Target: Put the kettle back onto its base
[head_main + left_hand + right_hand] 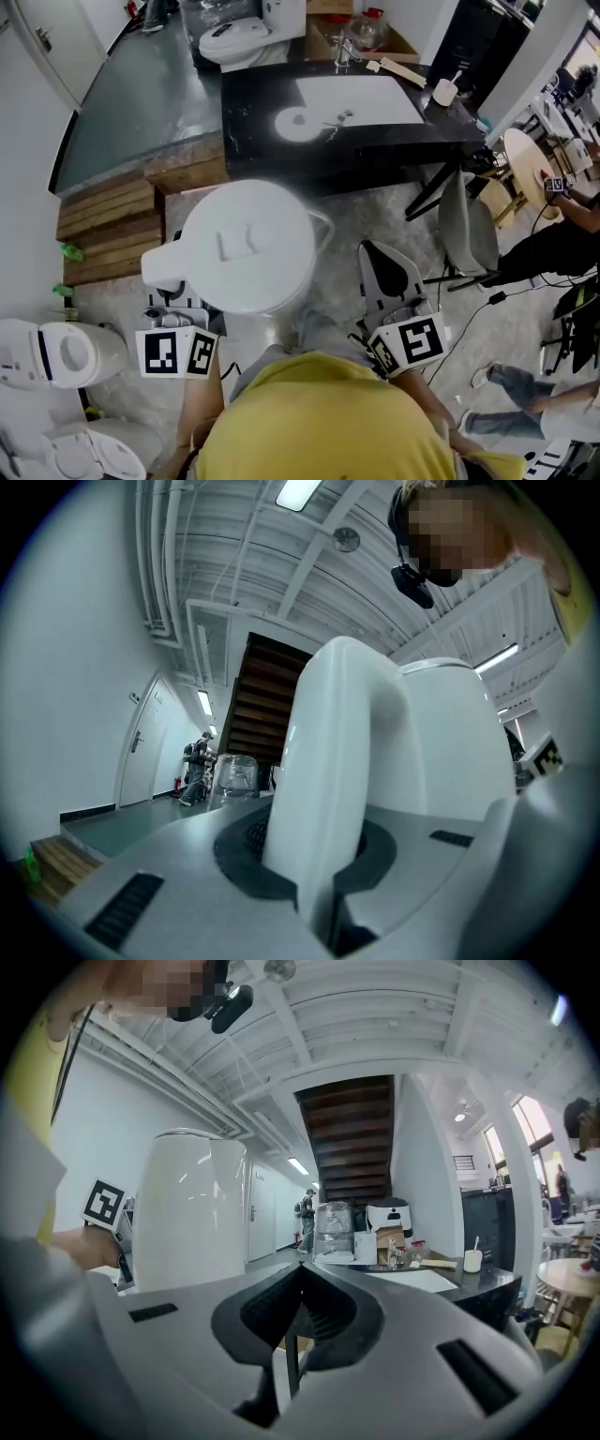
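A white kettle [248, 246] hangs in the air in front of the person, lid up. My left gripper [174, 298] is shut on its handle [336, 761], which fills the gap between the jaws in the left gripper view. The kettle's round base [298, 123] lies on the black table [375, 145] further ahead. My right gripper [377, 264] is level, beside the kettle on its right, shut with nothing in it; in the right gripper view its jaws [298, 1283] meet, and the kettle [187, 1213] stands to the left.
On the table are a white sheet [367, 98], a cup [444, 92] and a wooden strip [401, 71]. Wooden steps [108, 225] lie at the left, a grey chair [469, 230] at the right. White toilets [56, 354] stand lower left. Another person [553, 253] sits at the right.
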A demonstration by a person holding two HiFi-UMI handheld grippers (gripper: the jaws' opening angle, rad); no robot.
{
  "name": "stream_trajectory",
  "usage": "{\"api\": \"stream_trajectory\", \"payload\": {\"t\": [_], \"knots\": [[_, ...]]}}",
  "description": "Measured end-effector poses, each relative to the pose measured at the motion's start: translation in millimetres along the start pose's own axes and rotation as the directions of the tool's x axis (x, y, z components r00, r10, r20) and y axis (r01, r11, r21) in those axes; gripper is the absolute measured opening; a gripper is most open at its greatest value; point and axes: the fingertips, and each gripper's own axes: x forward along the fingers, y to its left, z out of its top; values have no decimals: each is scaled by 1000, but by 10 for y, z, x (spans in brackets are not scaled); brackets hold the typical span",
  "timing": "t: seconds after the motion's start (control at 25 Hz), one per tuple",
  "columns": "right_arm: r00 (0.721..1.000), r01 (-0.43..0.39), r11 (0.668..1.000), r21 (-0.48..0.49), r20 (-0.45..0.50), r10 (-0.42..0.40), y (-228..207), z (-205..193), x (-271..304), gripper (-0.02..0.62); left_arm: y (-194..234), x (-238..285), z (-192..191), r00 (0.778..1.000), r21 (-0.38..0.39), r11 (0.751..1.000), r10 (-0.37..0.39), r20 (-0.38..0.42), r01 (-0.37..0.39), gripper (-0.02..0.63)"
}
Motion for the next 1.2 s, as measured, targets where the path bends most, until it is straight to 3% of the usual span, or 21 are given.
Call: {"api": "stream_trajectory", "payload": {"t": [0.64, 1.2], "knots": [[999, -54, 999, -2, -3, 54, -927, 159, 1264, 16, 164, 1369, -61, 999, 3, 999, 46, 8, -46, 37], [993, -116, 993, 8, -17, 116, -1321, 78, 1709, 17, 160, 1856, -161, 995, 12, 995, 97, 0, -97, 37]]}}
